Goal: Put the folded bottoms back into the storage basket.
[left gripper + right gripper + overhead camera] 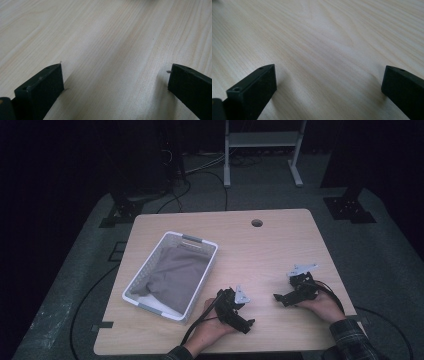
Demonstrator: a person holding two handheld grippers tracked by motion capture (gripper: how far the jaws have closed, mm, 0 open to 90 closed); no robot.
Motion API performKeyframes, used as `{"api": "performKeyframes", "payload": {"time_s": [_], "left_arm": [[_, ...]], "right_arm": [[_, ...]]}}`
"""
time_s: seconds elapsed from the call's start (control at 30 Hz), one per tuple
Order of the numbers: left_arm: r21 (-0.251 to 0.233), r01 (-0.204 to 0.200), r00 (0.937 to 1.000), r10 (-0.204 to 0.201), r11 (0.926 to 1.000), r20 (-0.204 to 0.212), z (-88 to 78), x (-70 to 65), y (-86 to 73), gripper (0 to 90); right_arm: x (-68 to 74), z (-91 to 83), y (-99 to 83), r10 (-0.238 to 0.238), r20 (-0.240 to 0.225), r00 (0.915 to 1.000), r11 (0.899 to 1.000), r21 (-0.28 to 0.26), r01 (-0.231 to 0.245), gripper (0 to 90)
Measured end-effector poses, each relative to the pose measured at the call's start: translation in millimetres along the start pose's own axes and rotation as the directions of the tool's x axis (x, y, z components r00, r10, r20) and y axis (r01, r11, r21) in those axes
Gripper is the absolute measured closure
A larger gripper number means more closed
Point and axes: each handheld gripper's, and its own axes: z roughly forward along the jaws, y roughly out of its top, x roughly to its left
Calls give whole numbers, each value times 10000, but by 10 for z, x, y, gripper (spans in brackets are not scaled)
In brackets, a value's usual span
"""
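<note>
Grey cloth (175,275) lay inside the white basket (200,241) on the surface's (280,245) left side. Both the left gripper (245,325) and right gripper (280,298) rested on bare wood nearby, jaws spread wide, holding nothing.

Bare tabletop (280,250) stretches across the whole right half and along the far edge, broken by nothing but a small round hole (257,223). The one obstacle is the white mesh basket (150,266) on the left half, with grey cloth (175,275) lying in it; its near corner sits just beside the left tool (239,312). Between left and right tool (286,298) lies open wood. Each tool's jaws stand wide apart over bare wood.
</note>
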Motion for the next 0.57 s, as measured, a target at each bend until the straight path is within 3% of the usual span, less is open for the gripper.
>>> {"api": "performKeyframes", "payload": {"time_s": [0.1, 0.27, 0.57], "left_arm": [[-368, -68, 10000, 70, 9993, 53, 5, 21, -38, 0], [-359, -152, 9998, 156, 9992, 112, -1, 23, -44, 0], [-366, -187, 9997, 192, 9992, 146, -2, 23, -46, 0]], "right_arm": [[0, 2, -21, 102, 23, 9999, 9998, -199, -101, 0], [0, 19, -81, 142, 42, 9999, 9961, -875, -138, 0], [-2, 17, -83, 130, 35, 9999, 9961, -875, -127, 0]]}}
